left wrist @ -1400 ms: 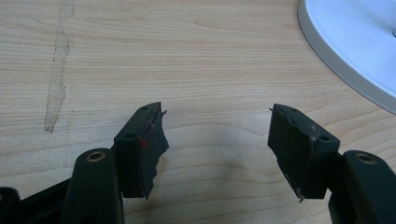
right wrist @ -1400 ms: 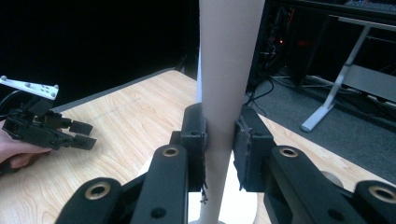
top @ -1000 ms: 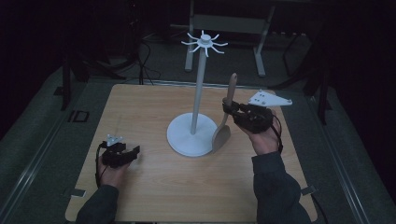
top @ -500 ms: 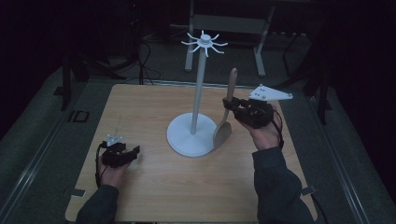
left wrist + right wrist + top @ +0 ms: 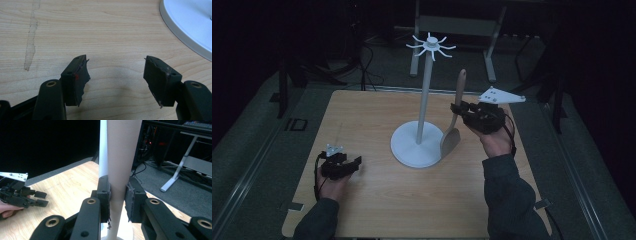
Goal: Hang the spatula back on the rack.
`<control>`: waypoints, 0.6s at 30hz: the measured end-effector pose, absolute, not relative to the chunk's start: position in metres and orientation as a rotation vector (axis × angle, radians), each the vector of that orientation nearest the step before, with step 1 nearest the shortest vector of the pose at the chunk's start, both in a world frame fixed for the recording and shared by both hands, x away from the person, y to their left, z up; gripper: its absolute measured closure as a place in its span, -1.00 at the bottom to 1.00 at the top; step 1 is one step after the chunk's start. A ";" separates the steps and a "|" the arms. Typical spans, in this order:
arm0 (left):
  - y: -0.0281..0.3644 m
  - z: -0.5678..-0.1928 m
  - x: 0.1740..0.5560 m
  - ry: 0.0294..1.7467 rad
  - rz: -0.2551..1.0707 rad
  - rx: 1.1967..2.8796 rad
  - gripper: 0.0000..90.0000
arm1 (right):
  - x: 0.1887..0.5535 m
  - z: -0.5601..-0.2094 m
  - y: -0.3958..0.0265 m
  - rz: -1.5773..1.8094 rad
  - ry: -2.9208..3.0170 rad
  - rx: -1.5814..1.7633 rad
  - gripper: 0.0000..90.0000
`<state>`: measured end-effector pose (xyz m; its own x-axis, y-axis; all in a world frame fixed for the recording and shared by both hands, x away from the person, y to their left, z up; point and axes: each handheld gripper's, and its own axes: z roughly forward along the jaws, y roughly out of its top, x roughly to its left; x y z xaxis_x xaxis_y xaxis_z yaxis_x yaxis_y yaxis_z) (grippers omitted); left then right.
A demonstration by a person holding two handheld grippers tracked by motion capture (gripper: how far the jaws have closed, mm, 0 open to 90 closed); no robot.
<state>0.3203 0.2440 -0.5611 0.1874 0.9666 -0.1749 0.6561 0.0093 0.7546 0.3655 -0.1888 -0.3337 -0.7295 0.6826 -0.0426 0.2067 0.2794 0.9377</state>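
In the high view, the right gripper (image 5: 460,111) has its jaws closed on the handle of a wooden spatula (image 5: 454,120), held upright with the blade down, its lower edge just above or touching the rim of the white stand's round base (image 5: 404,151). The stand is a tall pole (image 5: 424,100) topped by a ring of hooks (image 5: 430,45); the spatula's handle tip sits well below those hooks, so if hanging is the aim, that step looks not yet done. The left gripper (image 5: 346,165) rests on the wooden table (image 5: 377,205) near its left front corner, holding nothing. Nothing else lies on the table; the pole itself stands just beside the spatula and is the one thing to steer around.

In the left gripper view, the left gripper (image 5: 116,72) has its jaws spread wide with bare table (image 5: 75,30) between them, and the edge of the stand base (image 5: 185,27) at the upper right.

In the right gripper view, the right gripper (image 5: 117,195) clamps the pale spatula handle (image 5: 122,157), the white pole (image 5: 103,147) close behind it. The left gripper (image 5: 37,198) lies farther off on the table.
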 end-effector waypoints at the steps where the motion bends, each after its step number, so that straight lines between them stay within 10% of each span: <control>1: 0.244 -0.561 0.320 1.544 0.528 1.721 -0.20 | 0.367 -0.333 -0.189 1.448 2.113 0.798 0.68; 18: 0.244 -0.561 0.320 1.544 0.529 1.717 -0.20 | 0.377 -0.323 -0.183 1.453 2.130 0.790 0.68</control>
